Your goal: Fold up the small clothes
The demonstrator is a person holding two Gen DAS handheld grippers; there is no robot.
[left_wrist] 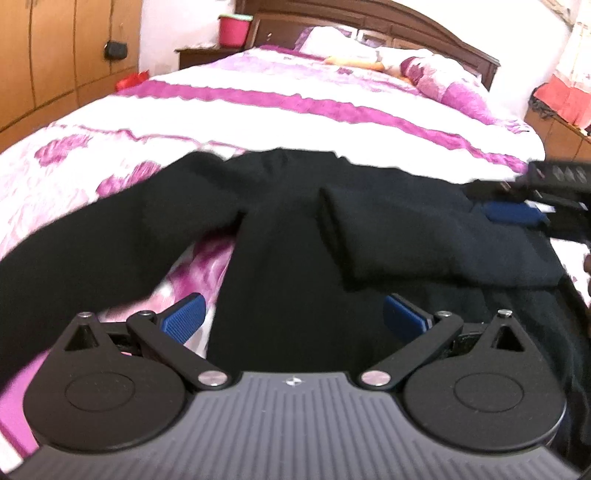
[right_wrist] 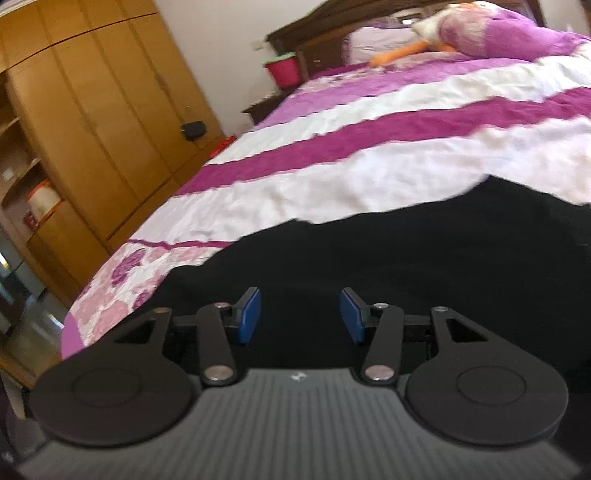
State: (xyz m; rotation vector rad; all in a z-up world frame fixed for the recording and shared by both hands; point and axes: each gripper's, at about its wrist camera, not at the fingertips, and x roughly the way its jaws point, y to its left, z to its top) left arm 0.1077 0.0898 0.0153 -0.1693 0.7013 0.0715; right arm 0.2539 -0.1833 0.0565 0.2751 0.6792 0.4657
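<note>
A black garment [left_wrist: 295,229] lies spread on the pink-and-white bedspread [left_wrist: 258,110], its left sleeve [left_wrist: 92,240] still stretched out while the right side looks folded inward. The left gripper [left_wrist: 293,317] hovers wide open, holding nothing; the right gripper [right_wrist: 301,315], also open and empty, hangs over the cloth. Folding appears barely begun.

I see a bed [left_wrist: 295,110] under a white and magenta striped cover, with a dark wooden headboard [left_wrist: 424,33] against a white wall. To my left stands a tall wooden wardrobe [right_wrist: 92,110], daylight brightening the room.
</note>
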